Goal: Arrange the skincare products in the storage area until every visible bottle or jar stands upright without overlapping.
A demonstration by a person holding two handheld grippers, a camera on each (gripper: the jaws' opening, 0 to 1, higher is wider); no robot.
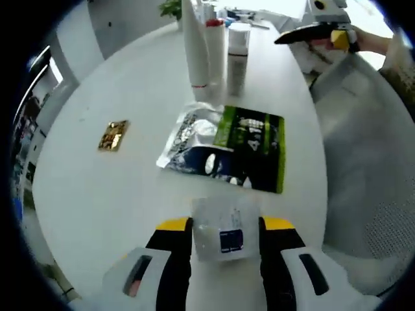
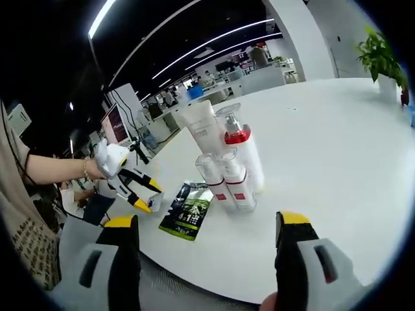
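My left gripper (image 1: 225,227) is shut on a small white sachet (image 1: 224,234) with a dark blue label, held low over the white table (image 1: 130,194). Beyond it a green, black and silver pouch (image 1: 227,148) lies flat. At the far side stand a tall white bottle (image 1: 194,45), a red-capped bottle (image 1: 214,40) and a silver-white can (image 1: 238,55). In the right gripper view, my right gripper (image 2: 207,230) is open with nothing between its jaws and faces the upright bottle cluster (image 2: 227,159). To the left of that cluster lies the pouch (image 2: 188,210), with the left gripper (image 2: 139,188) beside it.
A small gold packet (image 1: 113,135) lies alone on the left part of the table. A potted plant (image 2: 382,58) stands at the table's far edge. A person's hand (image 2: 87,170) holds the left gripper. An office with desks lies behind.
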